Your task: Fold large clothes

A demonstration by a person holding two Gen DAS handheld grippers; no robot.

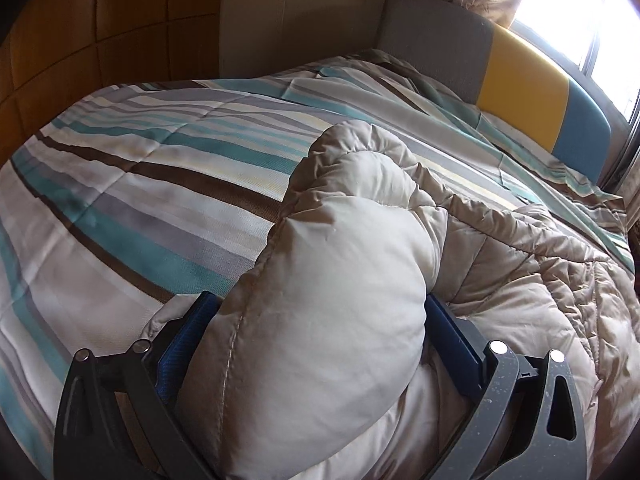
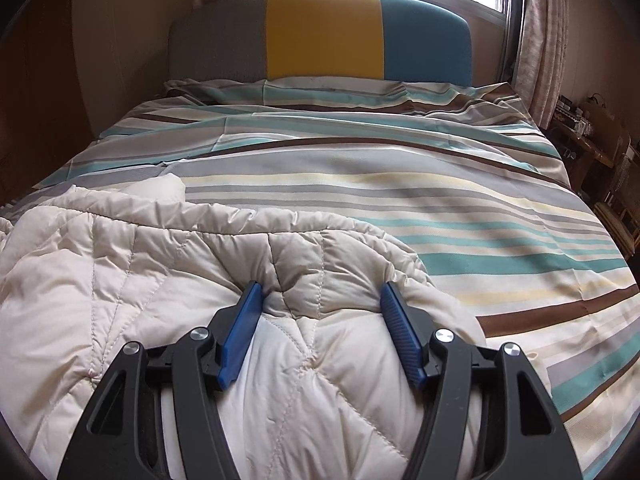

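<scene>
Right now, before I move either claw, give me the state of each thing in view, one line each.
Left claw: clamped on a thick bunched fold of the comforter.
Right claw: fingers set wide, comforter bulging between them.
Beige quilted comforter: crumpled, partly turned back over itself, not folded flat.
Striped bedcover: spread over the bed, lightly wrinkled.
Curtains: drawn aside, window bright.

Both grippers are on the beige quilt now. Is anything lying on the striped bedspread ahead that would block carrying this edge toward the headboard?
Nothing visible does. The left gripper and right gripper each hold a bunch of the beige quilt. Ahead, the striped bedspread lies bare up to the headboard, with only shallow wrinkles.
</scene>
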